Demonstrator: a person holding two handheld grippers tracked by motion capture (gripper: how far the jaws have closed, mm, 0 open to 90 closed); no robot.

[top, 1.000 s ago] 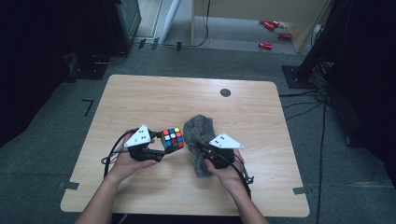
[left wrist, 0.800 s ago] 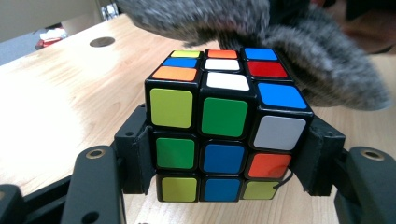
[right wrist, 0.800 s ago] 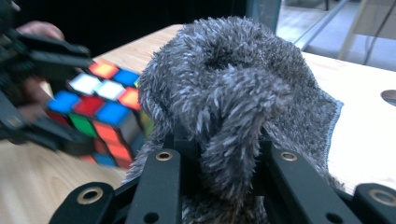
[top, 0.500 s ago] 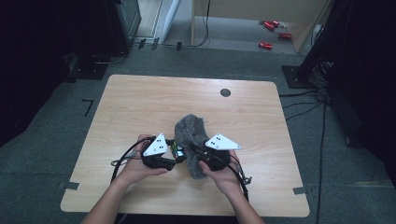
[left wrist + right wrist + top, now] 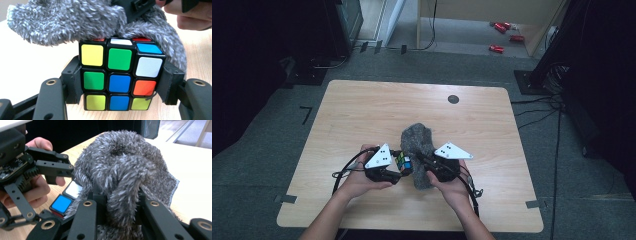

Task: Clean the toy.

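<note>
A scrambled colour cube (image 5: 119, 77) sits between the pads of my left gripper (image 5: 119, 86), which is shut on its two sides. In the high view the cube (image 5: 402, 162) is at the tip of the left gripper (image 5: 401, 169), pressed against a grey fuzzy cloth (image 5: 418, 140). My right gripper (image 5: 120, 212) is shut on a bunched fold of that cloth (image 5: 125, 165), holding it raised off the table. The cloth (image 5: 75, 20) drapes over the cube's top. A blue and a white tile of the cube (image 5: 65, 199) peek out beside the cloth.
The light wooden table (image 5: 362, 110) carries a small black round mark (image 5: 453, 99) near its far edge. Cables trail from both grippers toward the near edge. Red objects (image 5: 497, 48) lie on the floor beyond the table.
The left gripper has moved right with the cube, from a gap beside the cloth to pressing against it. The right gripper and the cloth have stayed in place.
</note>
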